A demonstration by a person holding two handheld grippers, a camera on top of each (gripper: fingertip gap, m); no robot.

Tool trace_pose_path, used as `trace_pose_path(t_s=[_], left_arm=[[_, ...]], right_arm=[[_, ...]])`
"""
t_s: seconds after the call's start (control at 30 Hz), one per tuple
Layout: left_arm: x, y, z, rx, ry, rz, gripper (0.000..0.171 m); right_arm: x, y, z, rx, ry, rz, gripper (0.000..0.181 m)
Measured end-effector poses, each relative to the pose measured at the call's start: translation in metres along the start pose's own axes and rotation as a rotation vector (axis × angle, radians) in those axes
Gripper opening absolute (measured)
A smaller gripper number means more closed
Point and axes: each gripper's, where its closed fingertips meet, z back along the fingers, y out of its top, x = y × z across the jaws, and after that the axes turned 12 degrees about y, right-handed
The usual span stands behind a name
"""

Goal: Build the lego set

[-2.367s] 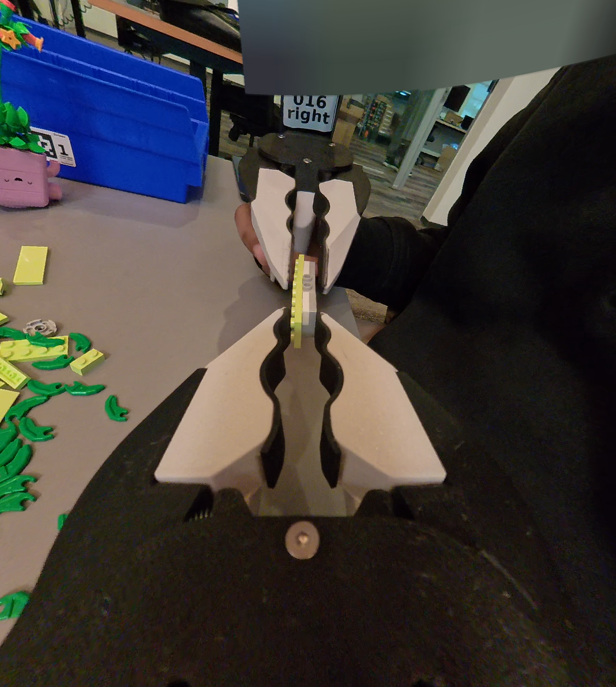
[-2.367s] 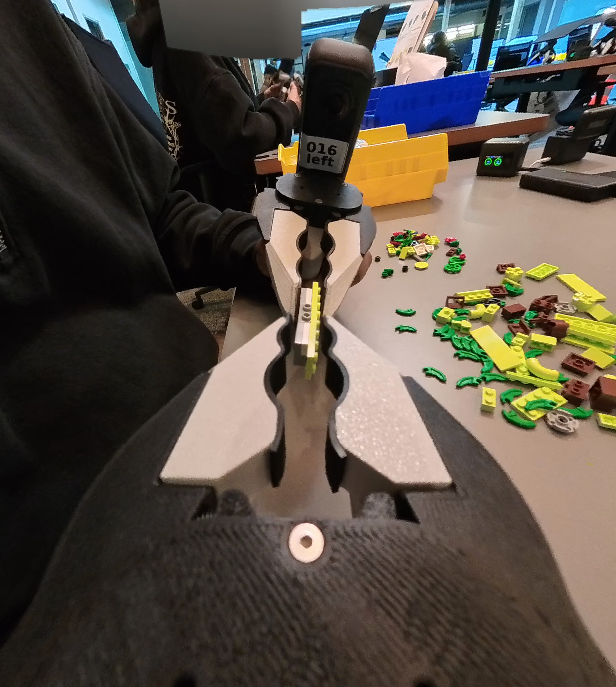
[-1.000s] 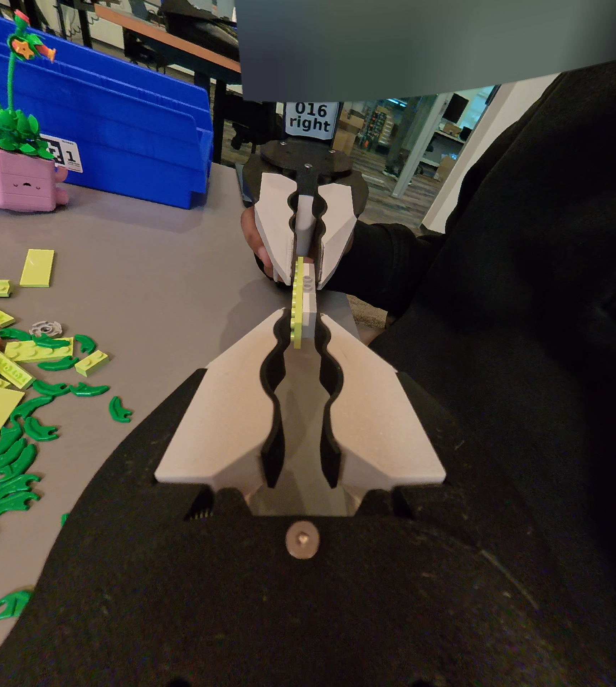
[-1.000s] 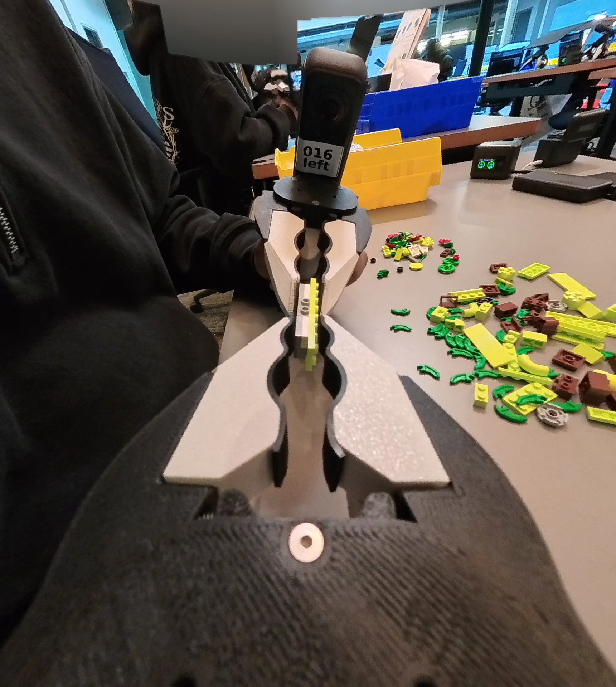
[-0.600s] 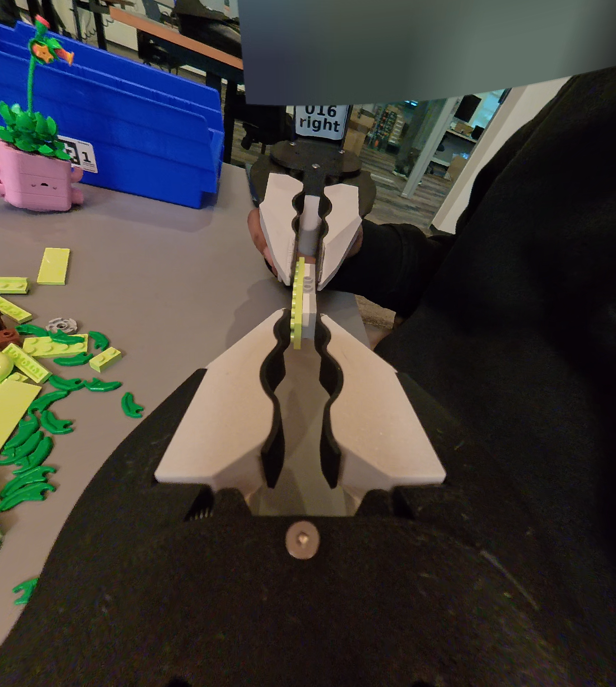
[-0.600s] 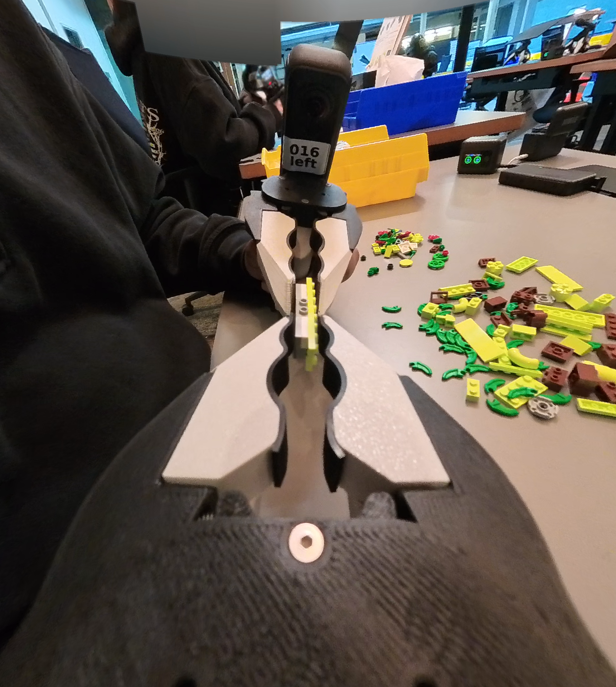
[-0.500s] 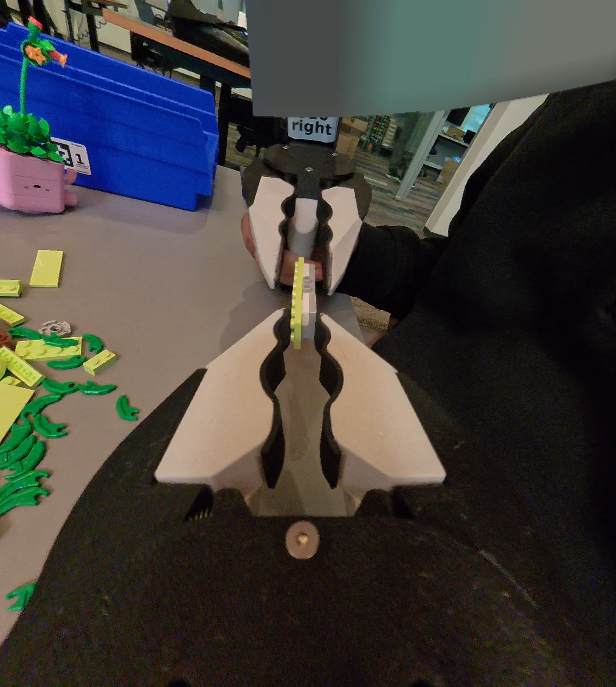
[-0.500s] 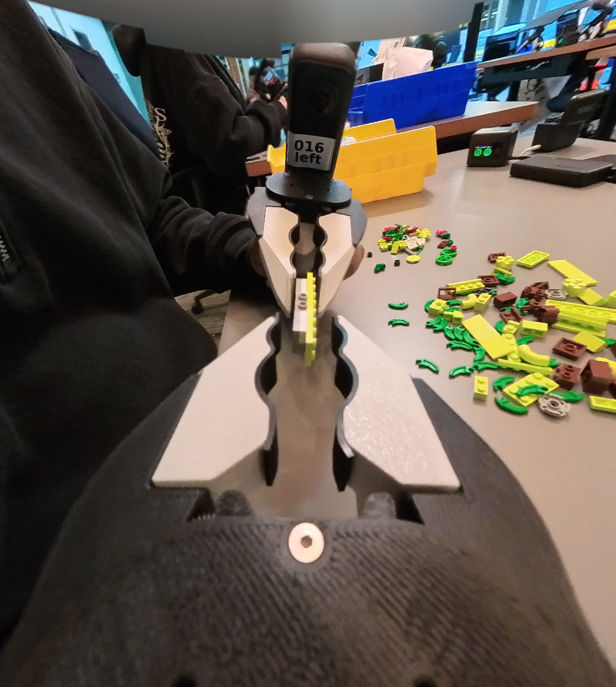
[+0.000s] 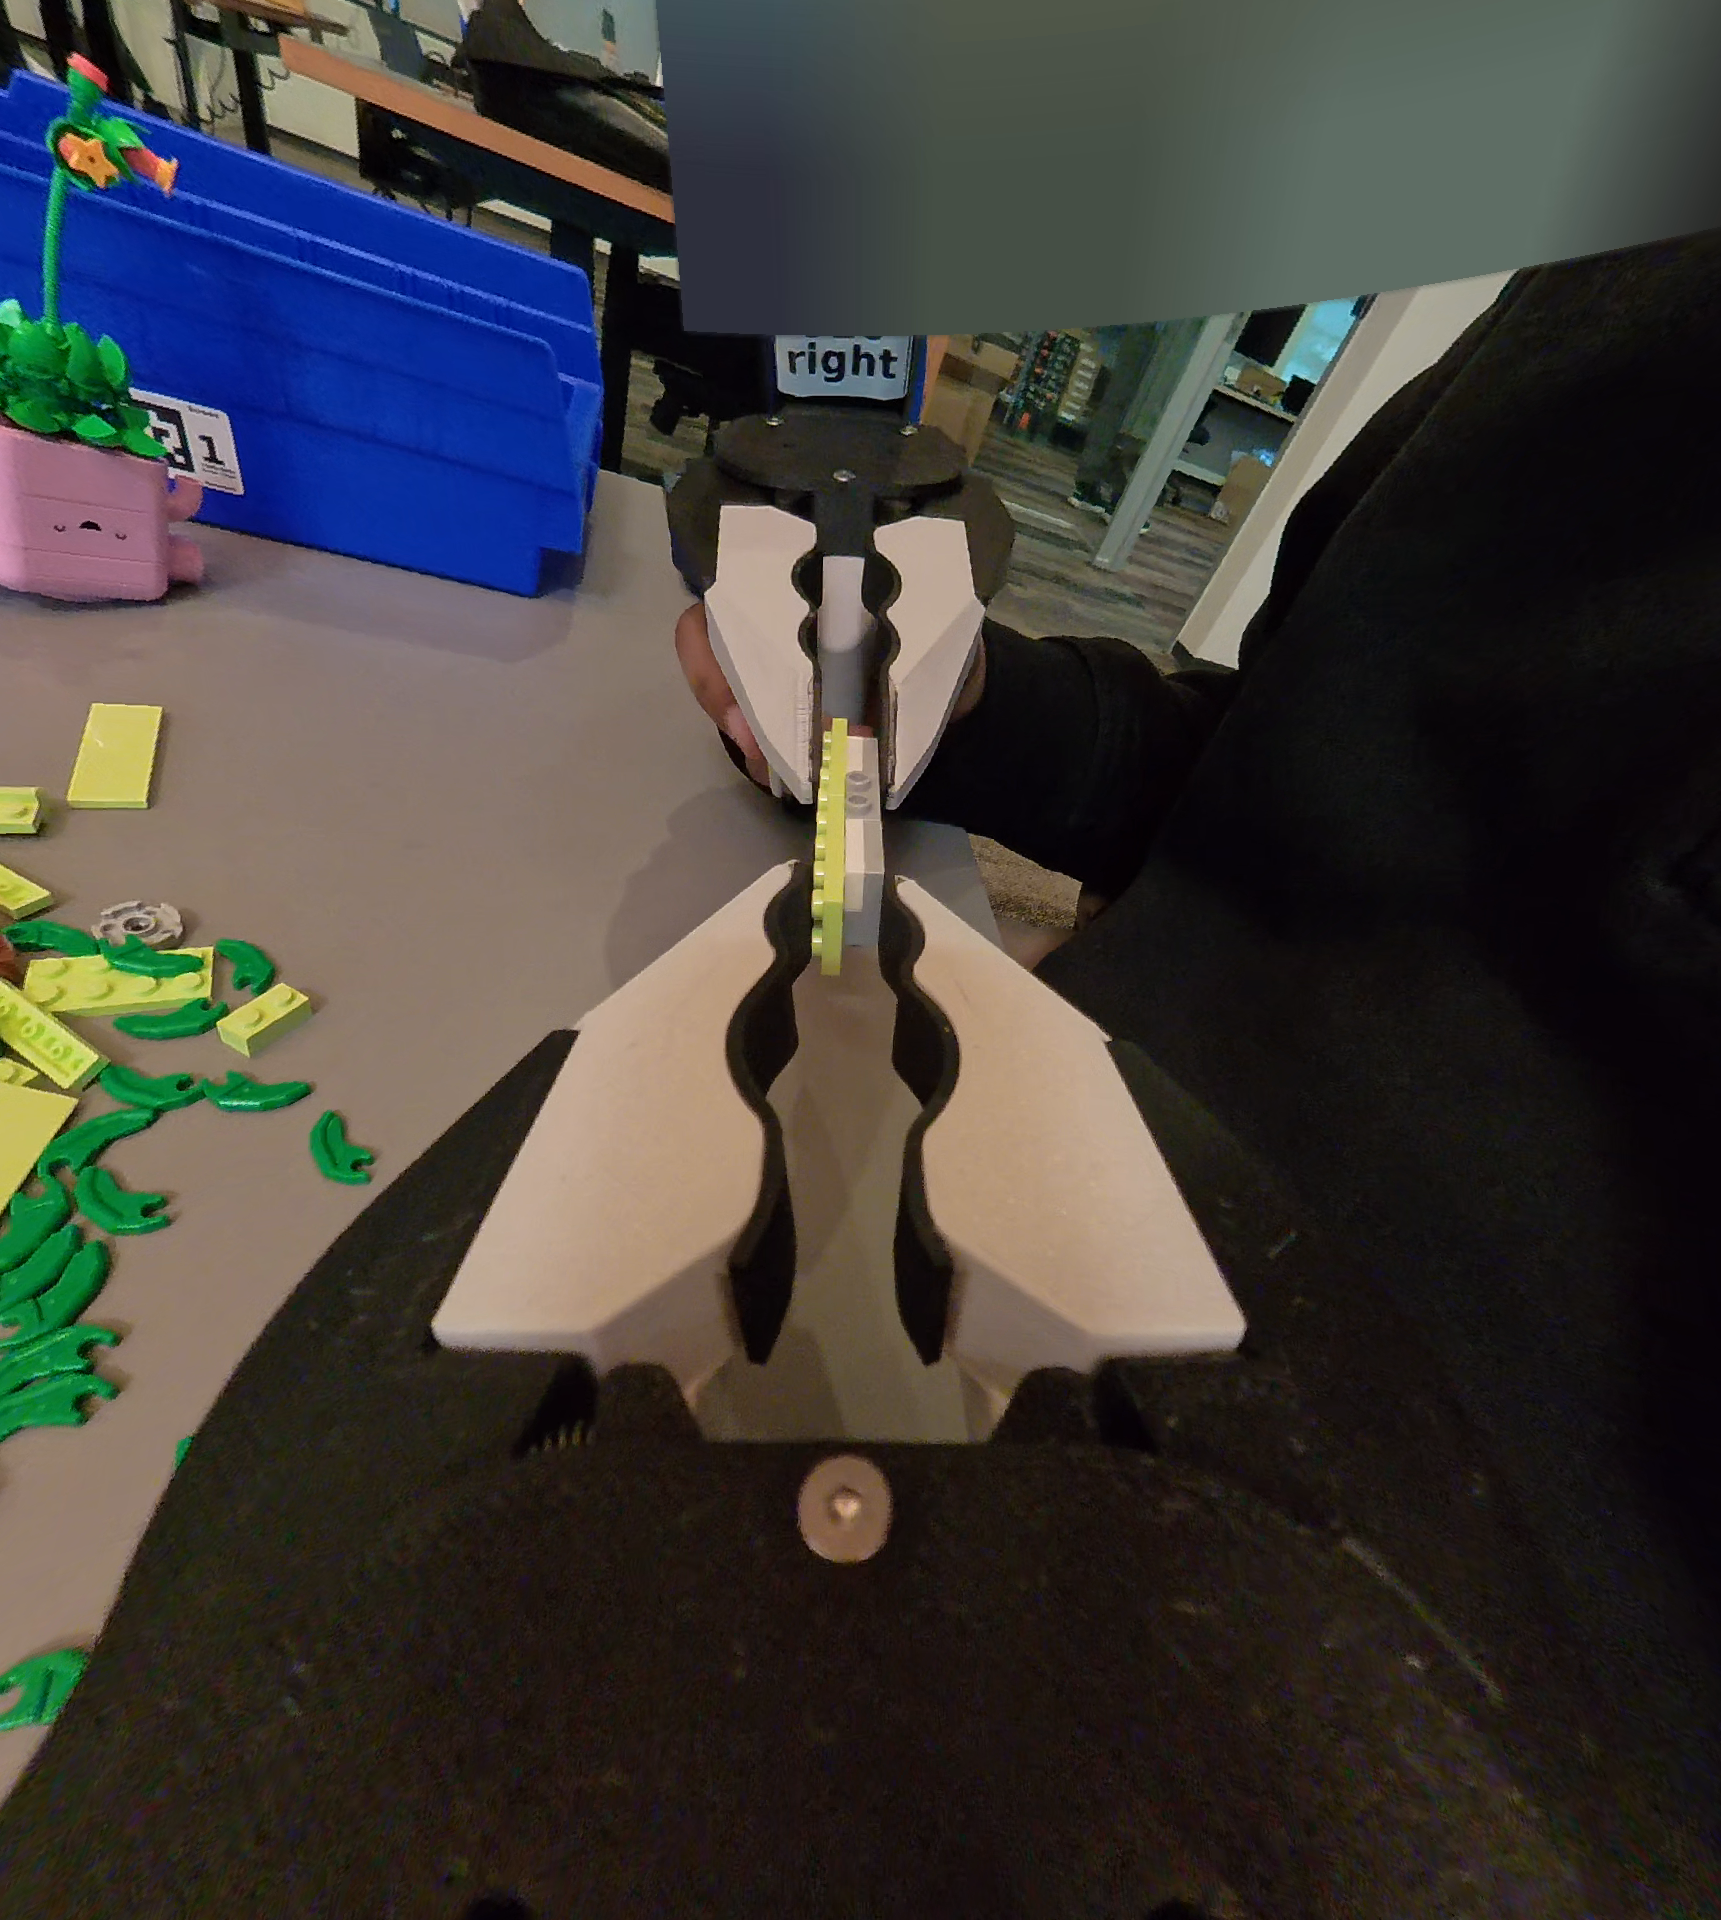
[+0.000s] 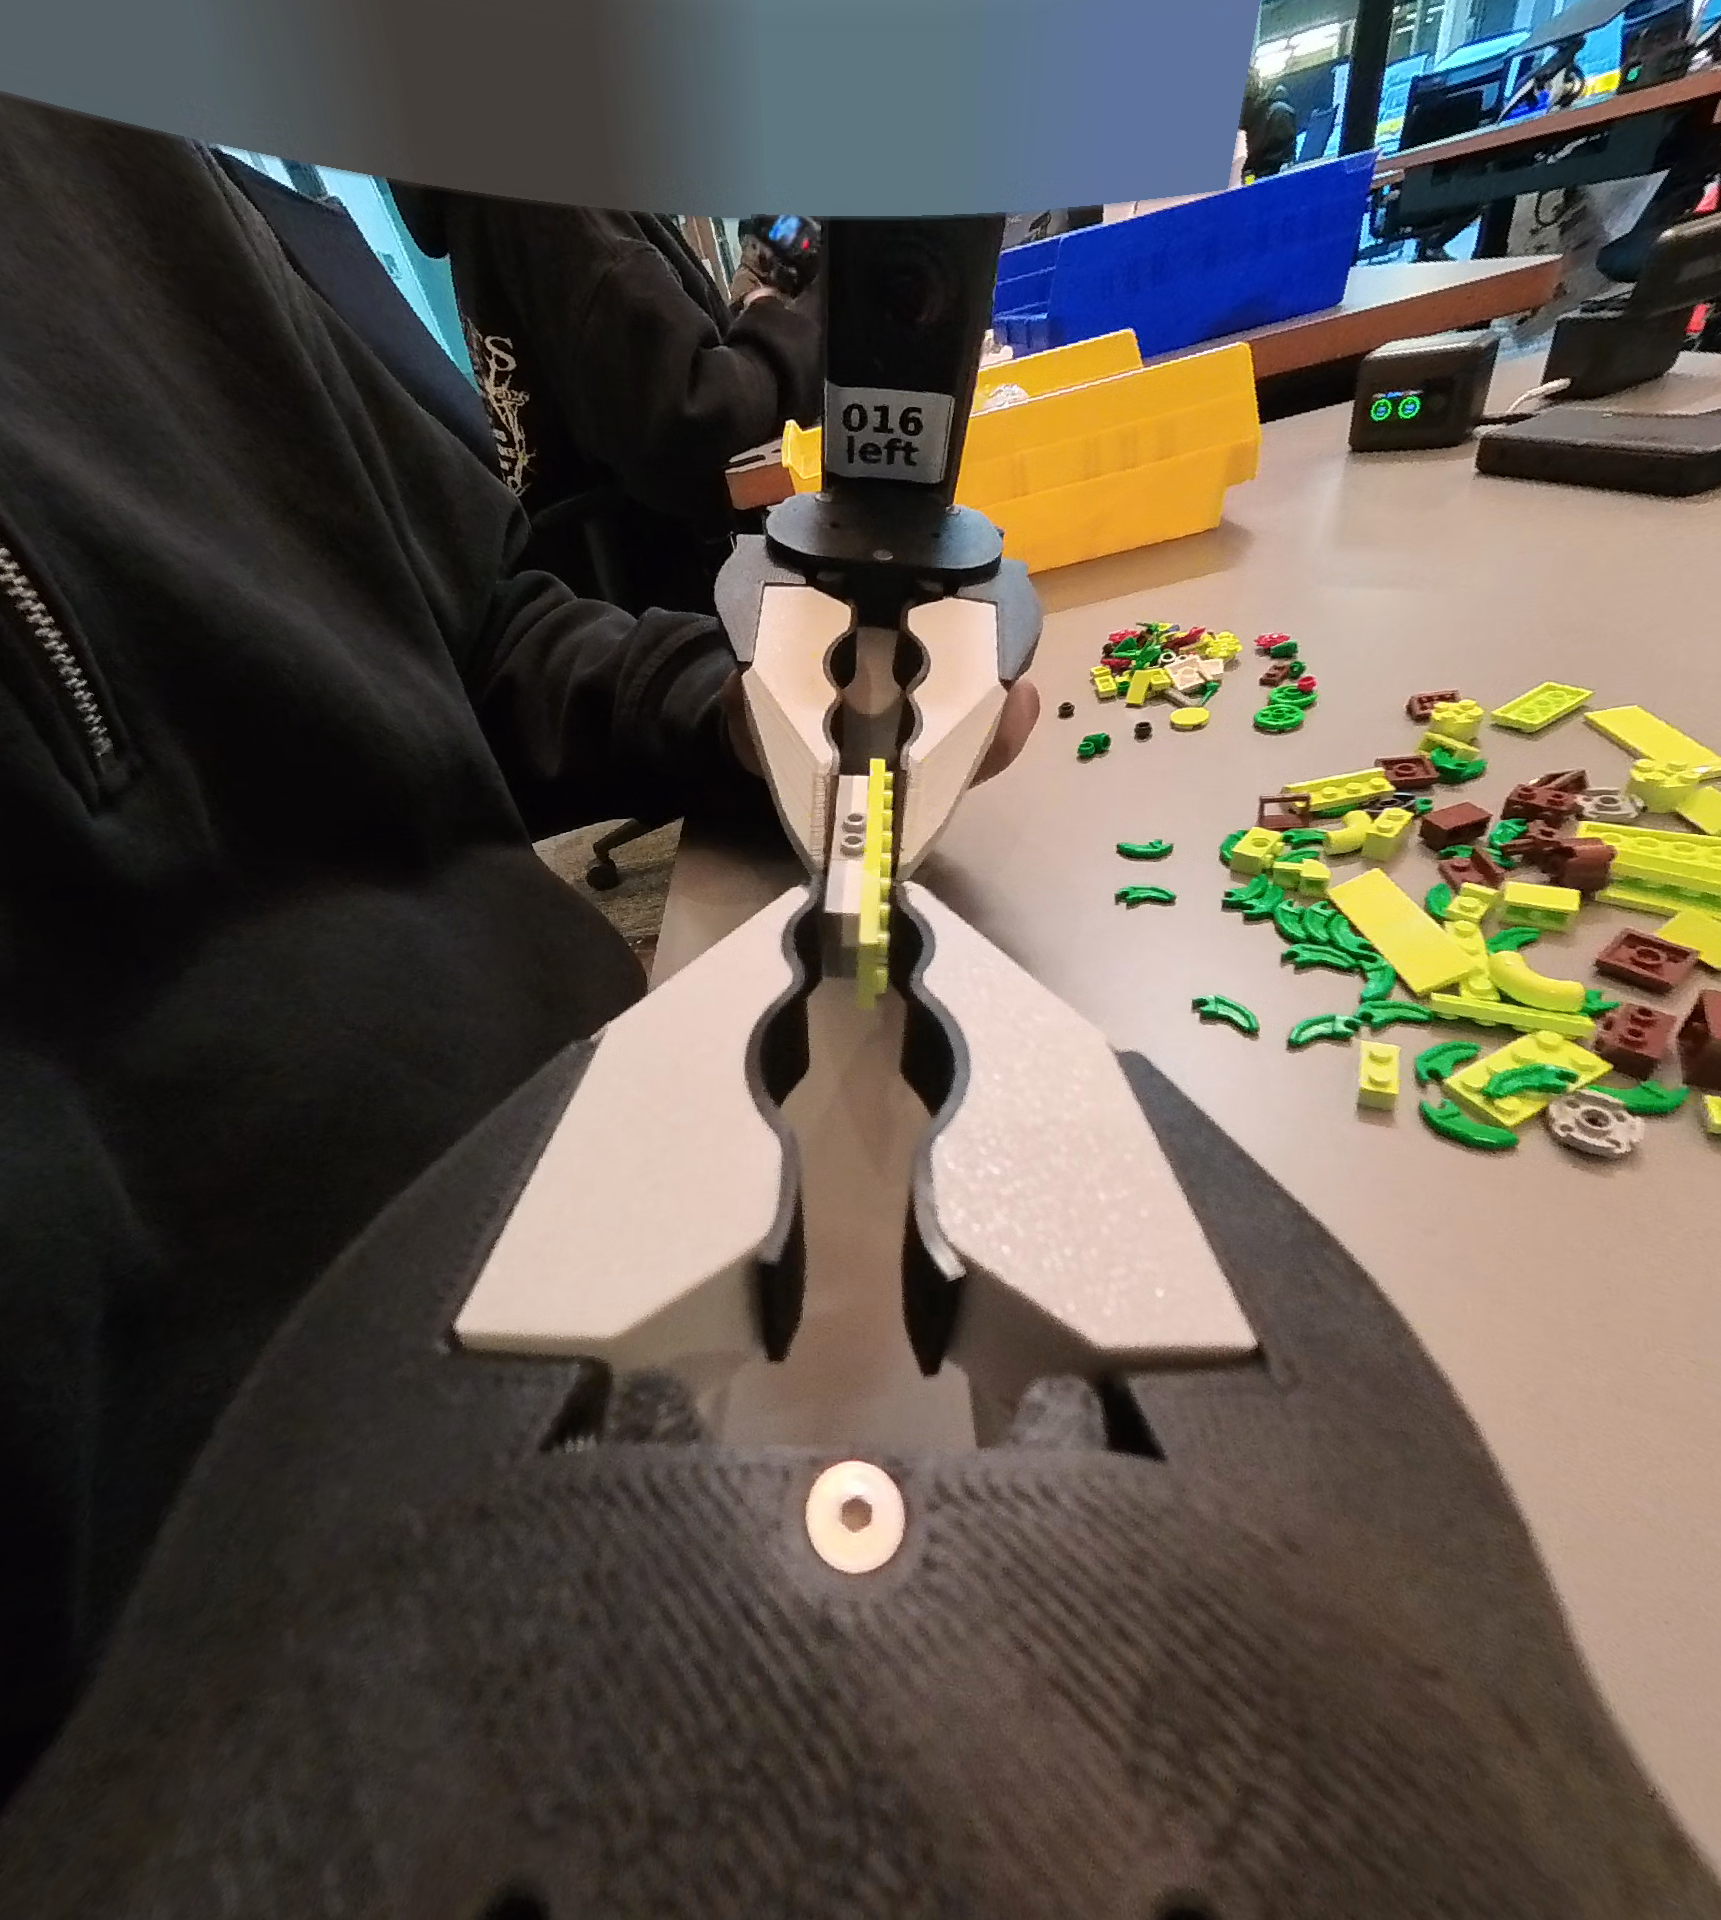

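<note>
Since half a second ago, our right gripper [image 10: 856,904] has closed again on the lime-and-grey piece [image 9: 843,862], which our left gripper [image 9: 840,914] also clamps. We hold it above the table [image 9: 420,727] edge; loose bricks [image 10: 1521,935] lie well clear.

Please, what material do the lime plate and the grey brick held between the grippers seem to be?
Lime plate: likely hard moulded plastic, smooth with a slight sheen; crisp studs along its edge. Grey brick: apparently the same plastic, duller; sharp corners, round studs on top.

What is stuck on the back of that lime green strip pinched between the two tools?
A light grey brick sits flat against the lime plate, its studs visible. Their ends are hidden inside both sets of jaws.
</note>
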Motion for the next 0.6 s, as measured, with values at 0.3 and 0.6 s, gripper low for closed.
trace_pose_path(t_s=[0.3,0.6], left_arm=[[0.0011,-0.0022,-0.0013,-0.022,-0.004,0.013,0.009],[-0.0006,-0.0061,-0.0022,-0.043,0.001,0.014,0.009]], right_arm=[[-0.0006,-0.0022,-0.0001,-0.019,-0.007,0.014,0.009],[0.0012,-0.0056,-0.0007,-0.045,-0.022,0.017,0.009]])
